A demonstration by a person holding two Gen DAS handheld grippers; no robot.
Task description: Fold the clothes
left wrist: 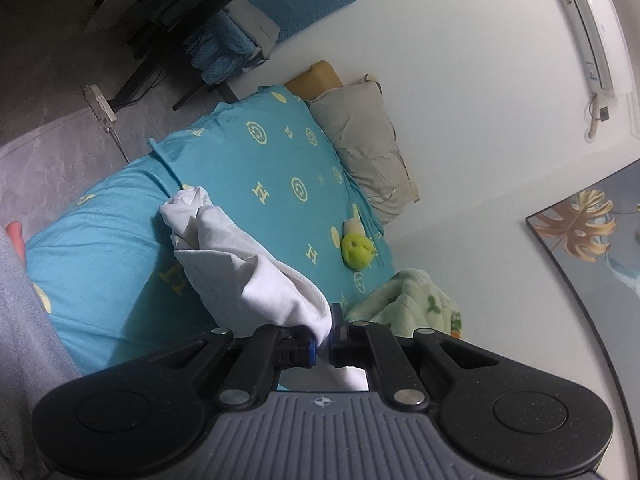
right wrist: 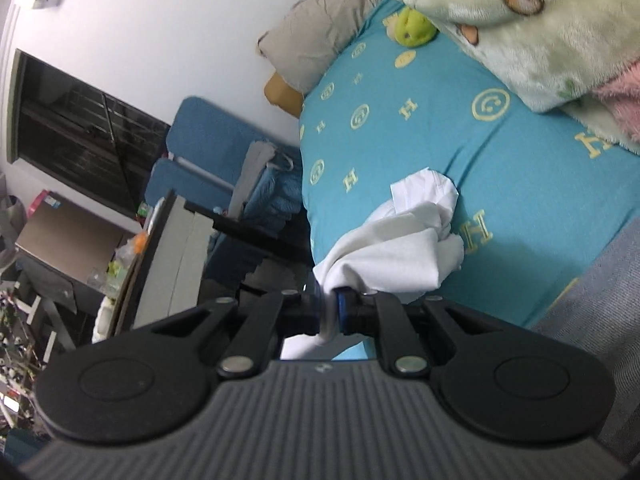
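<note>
Only the left wrist view shows the framed leaf picture (left wrist: 588,228); the right wrist view alone shows a dark window (right wrist: 80,132) and cluttered shelves. Left tool (left wrist: 325,344) and right tool (right wrist: 329,312) are each clamped on the white garment (left wrist: 240,264), bunched, creased, hanging over the near part of the bed. Bed sheet (left wrist: 260,168) is teal with yellow print, with a green plush toy (left wrist: 358,249), grey pillow (left wrist: 368,140) and pale green blanket (right wrist: 520,40) further off.

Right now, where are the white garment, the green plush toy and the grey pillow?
white cotton garment (left wrist: 256,276), left wrist view, its bunched middle
round green plush toy (left wrist: 357,249), left wrist view, its face
grey rectangular pillow (left wrist: 366,144), left wrist view, its centre
</note>
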